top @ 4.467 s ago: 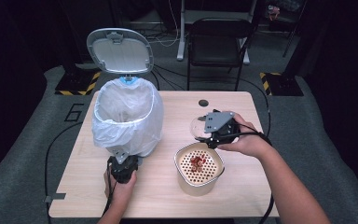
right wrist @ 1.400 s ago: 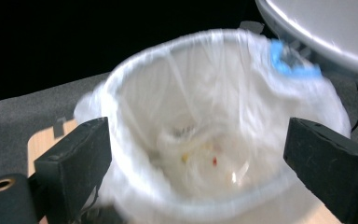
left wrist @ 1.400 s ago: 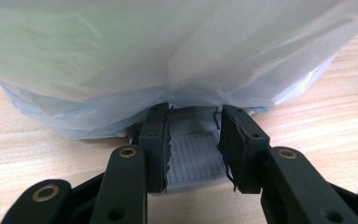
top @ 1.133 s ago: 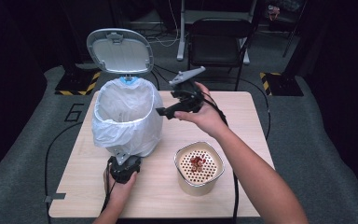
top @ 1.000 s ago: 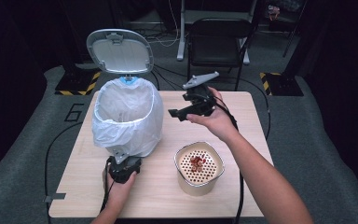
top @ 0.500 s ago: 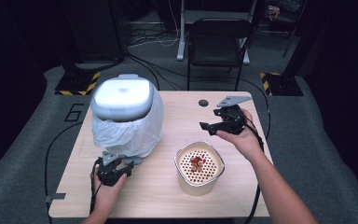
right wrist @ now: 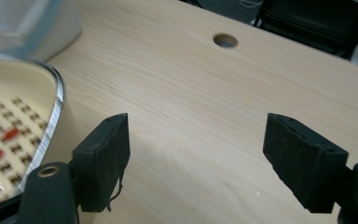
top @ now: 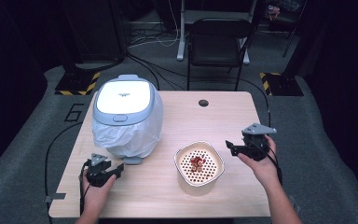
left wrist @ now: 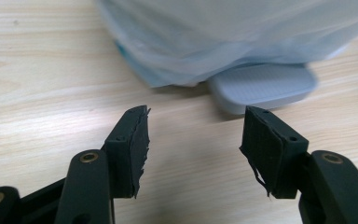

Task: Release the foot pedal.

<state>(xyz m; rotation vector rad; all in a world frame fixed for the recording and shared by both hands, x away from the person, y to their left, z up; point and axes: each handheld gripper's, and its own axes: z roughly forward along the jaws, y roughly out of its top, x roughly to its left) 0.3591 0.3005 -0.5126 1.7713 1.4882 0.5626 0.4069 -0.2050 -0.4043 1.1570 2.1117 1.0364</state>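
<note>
A small pedal bin [top: 126, 100] with a white bag liner stands at the table's left, its grey lid down. Its grey pedal [top: 131, 160] [left wrist: 261, 86] sticks out at the front. My left gripper [top: 106, 164] [left wrist: 196, 135] rests on the table just in front of the pedal, open and holding nothing. A cream bowl [top: 216, 173] [right wrist: 9, 88] with a perforated insert and red scraps sits at the front middle. My right gripper [top: 231, 147] [right wrist: 196, 140] hovers right of the bowl, open and holding nothing, with its jaws pointing left.
The wooden table [top: 191, 121] has a round cable hole [top: 203, 102] [right wrist: 225, 40] near its far edge. A black chair [top: 216, 44] stands behind the table. Cables lie on the grey floor at the left.
The bin's lid has dropped shut. My right gripper came back from beside the bin to the table's right front. My left gripper slid a little left, off the pedal.
</note>
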